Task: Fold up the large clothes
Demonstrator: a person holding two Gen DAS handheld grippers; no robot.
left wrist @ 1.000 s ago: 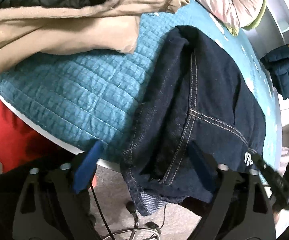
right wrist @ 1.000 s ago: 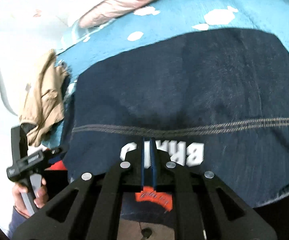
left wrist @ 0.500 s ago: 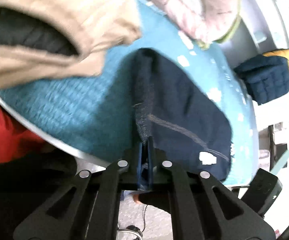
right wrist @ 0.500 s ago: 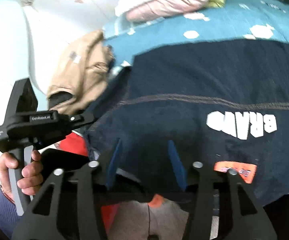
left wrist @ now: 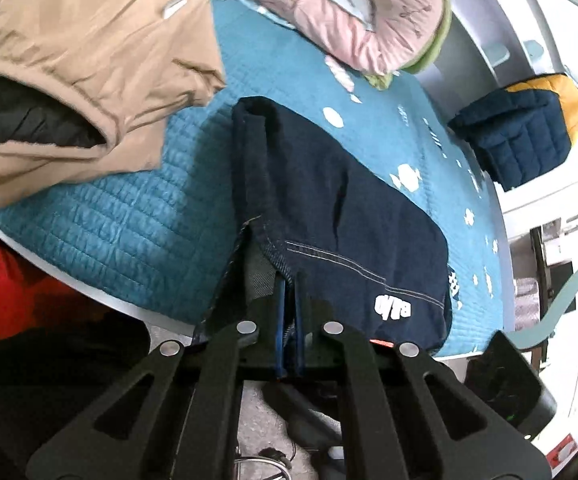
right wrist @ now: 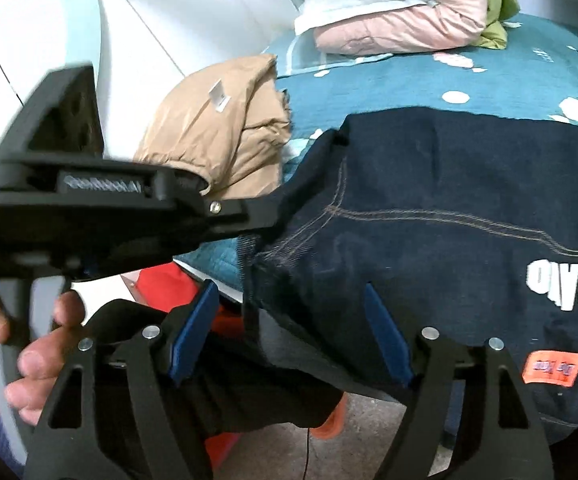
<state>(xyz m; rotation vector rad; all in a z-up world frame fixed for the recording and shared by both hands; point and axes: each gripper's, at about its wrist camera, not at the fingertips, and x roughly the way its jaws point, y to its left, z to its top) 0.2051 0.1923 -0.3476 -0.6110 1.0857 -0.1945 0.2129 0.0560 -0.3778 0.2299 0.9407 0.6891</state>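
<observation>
Jeans: folded dark denim on the teal bed quilt, near edge overhanging.
Left fingers: clamped on the jeans' near corner.
Right fingers: spread apart, straddling the jeans' hem.
Tan jacket: at 10 o'clock.

Matt dark denim jeans with pale stitching lie on a quilted teal cloth bedspread; tan jacket slightly glossy.

Both wrist views close, facing bed (shared: denim garment).
</observation>
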